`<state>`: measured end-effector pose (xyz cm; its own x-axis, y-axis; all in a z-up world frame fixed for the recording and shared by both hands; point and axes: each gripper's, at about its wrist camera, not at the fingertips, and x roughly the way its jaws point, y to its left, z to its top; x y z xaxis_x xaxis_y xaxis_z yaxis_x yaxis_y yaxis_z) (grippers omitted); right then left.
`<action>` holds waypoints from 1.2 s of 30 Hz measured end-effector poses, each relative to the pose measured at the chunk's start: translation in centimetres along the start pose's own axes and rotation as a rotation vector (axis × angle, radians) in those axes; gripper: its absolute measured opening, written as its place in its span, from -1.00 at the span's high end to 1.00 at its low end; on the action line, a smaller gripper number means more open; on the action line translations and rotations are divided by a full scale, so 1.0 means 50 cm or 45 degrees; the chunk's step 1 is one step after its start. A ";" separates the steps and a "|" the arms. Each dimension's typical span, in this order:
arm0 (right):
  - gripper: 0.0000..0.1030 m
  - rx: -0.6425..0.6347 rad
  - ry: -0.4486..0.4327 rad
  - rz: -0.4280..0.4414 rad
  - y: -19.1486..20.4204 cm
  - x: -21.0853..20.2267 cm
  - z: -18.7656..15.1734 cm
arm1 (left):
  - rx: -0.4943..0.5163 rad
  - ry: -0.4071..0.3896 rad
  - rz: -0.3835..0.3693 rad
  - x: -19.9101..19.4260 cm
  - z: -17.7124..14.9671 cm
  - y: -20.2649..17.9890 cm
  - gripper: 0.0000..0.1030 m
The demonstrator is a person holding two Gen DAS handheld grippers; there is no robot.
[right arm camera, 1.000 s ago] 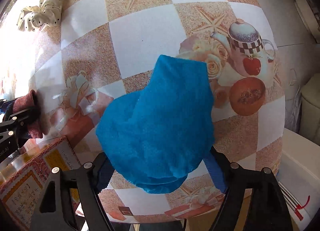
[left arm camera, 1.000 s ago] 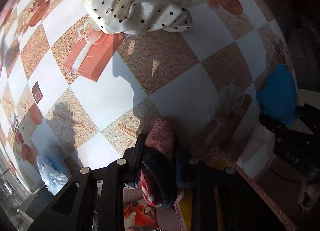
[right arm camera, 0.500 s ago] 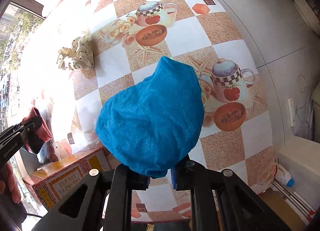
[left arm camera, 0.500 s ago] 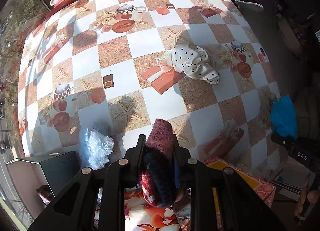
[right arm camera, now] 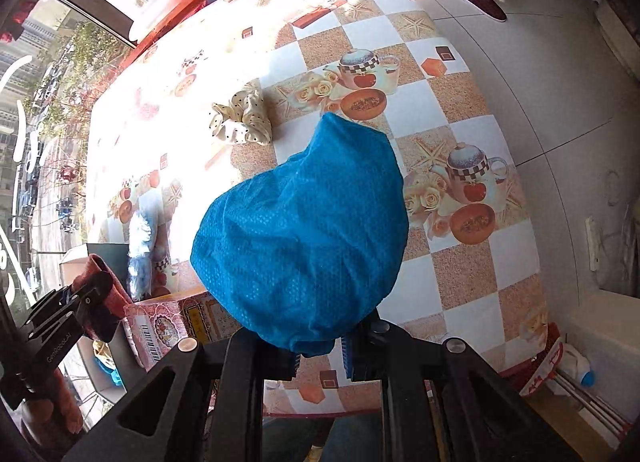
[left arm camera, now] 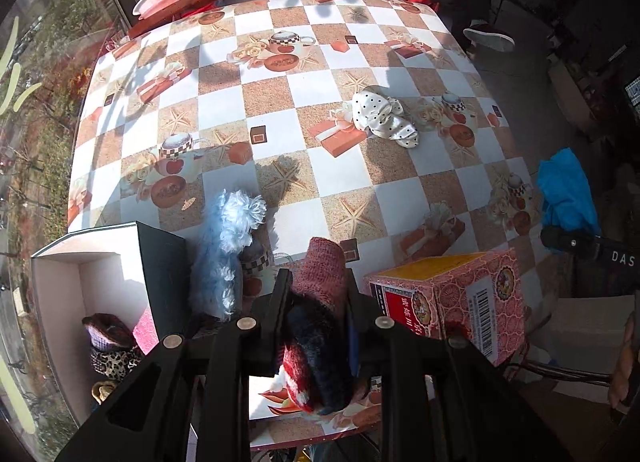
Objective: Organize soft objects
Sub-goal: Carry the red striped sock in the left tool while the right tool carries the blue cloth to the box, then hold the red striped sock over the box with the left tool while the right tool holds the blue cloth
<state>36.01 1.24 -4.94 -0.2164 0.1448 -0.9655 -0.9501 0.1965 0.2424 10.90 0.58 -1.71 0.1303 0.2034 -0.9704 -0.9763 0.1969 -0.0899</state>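
Blue cloth (right arm camera: 304, 229) pinched in right claw (right arm camera: 320, 358), draped forward over its tips.

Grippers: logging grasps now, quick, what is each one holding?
Left gripper: shut on the red knit cloth.
Right gripper: shut on the blue cloth.

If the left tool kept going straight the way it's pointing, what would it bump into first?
Probably the tablecloth near the table's front edge. The left tool points steeply down, shut on a red knit cloth that would touch first. The fluffy blue piece and patterned box flank that line; depth is unclear.
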 end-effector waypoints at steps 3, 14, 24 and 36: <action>0.69 -0.036 -0.008 0.021 0.035 -0.018 -0.018 | 0.024 -0.012 -0.002 -0.020 -0.032 -0.001 0.51; 0.69 -0.200 -0.067 0.080 0.177 -0.078 -0.070 | -0.011 -0.072 0.013 -0.088 -0.129 0.039 0.51; 0.69 -0.401 -0.020 0.119 0.313 -0.058 -0.119 | -0.139 -0.123 0.047 -0.123 -0.180 0.116 0.51; 0.69 -0.590 0.037 0.111 0.424 -0.026 -0.168 | -0.262 -0.172 0.081 -0.153 -0.222 0.196 0.51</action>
<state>14.27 -2.92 0.66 -0.2996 0.1129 -0.9474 -0.9270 -0.2695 0.2610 -1.57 -9.69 2.35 0.0759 0.3381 -0.9380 -0.9961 -0.0171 -0.0868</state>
